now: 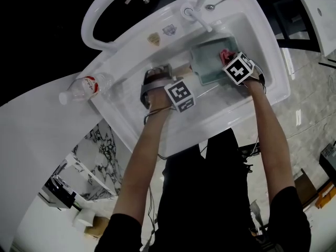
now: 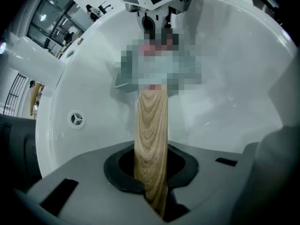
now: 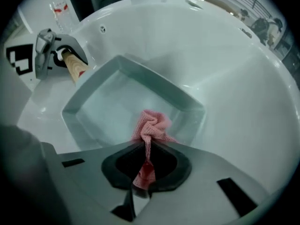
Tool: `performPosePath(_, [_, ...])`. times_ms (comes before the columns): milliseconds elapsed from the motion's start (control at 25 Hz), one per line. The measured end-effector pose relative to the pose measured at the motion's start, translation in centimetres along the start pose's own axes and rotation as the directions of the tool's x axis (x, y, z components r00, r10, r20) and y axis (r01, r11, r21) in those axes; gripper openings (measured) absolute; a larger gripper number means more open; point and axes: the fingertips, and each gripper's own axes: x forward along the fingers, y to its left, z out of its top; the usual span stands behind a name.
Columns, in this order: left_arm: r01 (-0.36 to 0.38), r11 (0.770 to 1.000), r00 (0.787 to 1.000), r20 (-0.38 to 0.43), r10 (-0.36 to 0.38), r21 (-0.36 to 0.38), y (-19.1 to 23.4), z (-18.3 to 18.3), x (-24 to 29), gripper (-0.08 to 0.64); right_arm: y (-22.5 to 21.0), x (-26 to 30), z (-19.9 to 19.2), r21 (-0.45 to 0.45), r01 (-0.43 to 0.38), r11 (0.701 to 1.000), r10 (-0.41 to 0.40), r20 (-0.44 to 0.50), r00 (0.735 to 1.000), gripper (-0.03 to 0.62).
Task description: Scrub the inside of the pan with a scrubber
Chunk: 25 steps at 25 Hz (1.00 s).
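A square grey-green pan (image 1: 208,63) sits in the white sink (image 1: 273,83). Its wooden handle (image 2: 151,135) runs between the jaws of my left gripper (image 2: 151,184), which is shut on it. In the head view my left gripper (image 1: 156,81) is at the pan's left side. My right gripper (image 3: 145,172) is shut on a pink mesh scrubber (image 3: 152,125), which rests against the inside of the pan (image 3: 126,102) near its front wall. The head view shows the scrubber (image 1: 227,53) just ahead of my right gripper (image 1: 231,59). The right gripper view also shows the left gripper (image 3: 49,50) on the handle (image 3: 72,65).
A faucet (image 1: 202,7) stands at the sink's back with a spoon (image 1: 220,2) beside it. A plastic water bottle (image 1: 84,87) lies on the counter left of the sink. Two small items (image 1: 154,38) sit on the sink's rim. An overflow hole (image 2: 76,119) marks the sink wall.
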Motion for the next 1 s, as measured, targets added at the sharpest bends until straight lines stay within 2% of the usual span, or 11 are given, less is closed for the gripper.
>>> performPosePath(160, [0.003,1.000,0.999,0.038,-0.002,-0.023,0.1,0.3,0.0,0.079,-1.2,-1.3,-0.1,-0.056,0.116,0.992,-0.117,-0.009,0.993,0.044])
performPosePath(240, [0.010,0.999,0.996,0.084,-0.005,-0.049,0.0,0.5,-0.3,0.127,-0.9,-2.8,0.6,-0.063,0.138,0.988,-0.137,0.017,0.990,0.044])
performPosePath(400, [0.041,0.995,0.984,0.177,-0.024,-0.090,-0.7,0.7,-1.4,0.168,0.6,-6.6,2.4,-0.051,0.124,0.991,-0.118,0.100,0.988,0.044])
performPosePath(600, [0.048,0.989,0.974,0.226,-0.015,-0.141,-0.7,0.1,-4.0,0.206,2.5,-10.7,3.8,-0.106,0.148,0.983,-0.129,0.172,0.977,0.044])
performPosePath(760, [0.040,0.978,0.957,0.290,0.022,-0.206,-0.5,-0.4,-5.6,0.219,4.0,-12.5,4.2,-0.119,0.156,0.981,-0.128,0.215,0.968,0.044])
performPosePath(1000, [0.003,0.955,0.939,0.331,0.099,-0.296,-0.5,-0.5,-9.6,0.218,6.7,-14.9,4.0,-0.120,0.147,0.982,-0.108,0.282,0.953,0.044])
